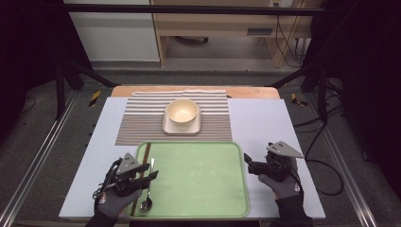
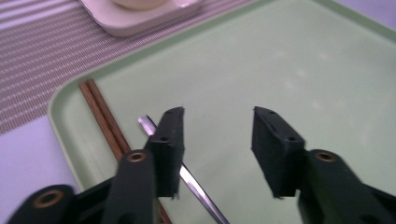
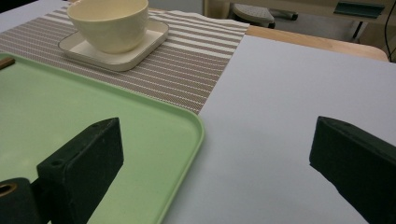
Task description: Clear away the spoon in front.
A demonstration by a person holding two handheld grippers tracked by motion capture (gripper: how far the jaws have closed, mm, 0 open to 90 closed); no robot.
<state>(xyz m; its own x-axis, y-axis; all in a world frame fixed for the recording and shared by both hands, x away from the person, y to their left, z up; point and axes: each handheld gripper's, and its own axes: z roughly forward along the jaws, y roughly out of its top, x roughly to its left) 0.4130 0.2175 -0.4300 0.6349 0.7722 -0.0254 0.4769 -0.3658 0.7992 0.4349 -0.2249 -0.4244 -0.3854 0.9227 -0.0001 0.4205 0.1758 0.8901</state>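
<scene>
The left hand-held gripper (image 2: 217,140) hovers with jaws spread and empty over the slim metal spoon (image 2: 196,184), which lies on the pale green plastic tray (image 1: 203,175) beside dark wooden chopsticks (image 2: 100,116). The right hand-held gripper (image 3: 217,158) is spread wide over the tray's right edge and the desk (image 3: 289,93).

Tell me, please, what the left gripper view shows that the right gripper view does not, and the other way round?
The left gripper view alone has the metal spoon lying on the tray beside the brown chopsticks along their length, with the left gripper open and nothing between its jaws. The right gripper view alone has the whole cream bowl, the bare grey table surface and the right gripper, open wide astride the tray's corner. Both share the green tray, the striped placemat and the square plate.
</scene>
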